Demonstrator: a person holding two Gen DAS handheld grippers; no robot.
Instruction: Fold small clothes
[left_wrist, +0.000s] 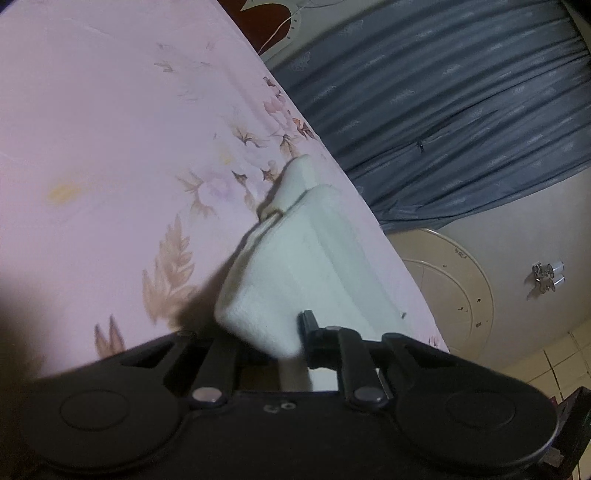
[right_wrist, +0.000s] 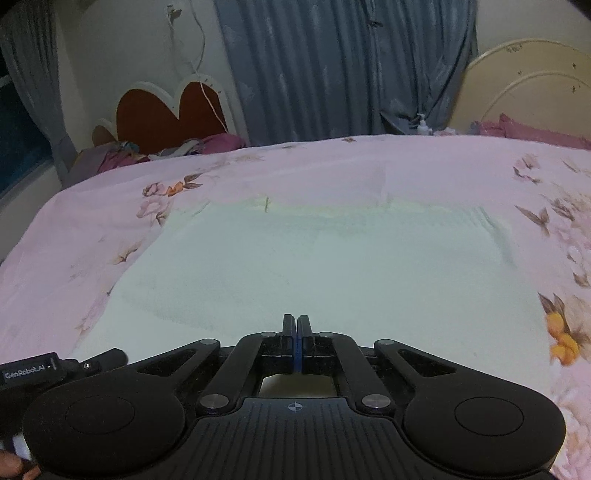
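Covering the whole bed (right_wrist: 92, 206) is a pink flowered sheet, its far edge cut off by blue curtains (right_wrist: 314, 66) and a heart-shaped headboard (right_wrist: 155, 114). On it a pale, whitish cloth (right_wrist: 314, 258) lies spread flat in a rough rectangle, its near edge hidden behind the right gripper (right_wrist: 296, 325), whose jaws are pressed together on nothing. Blurred in the tilted left view, the left gripper (left_wrist: 291, 343) has its jaws nearly closed, pinching a folded corner of the cloth, one finger hidden by it.
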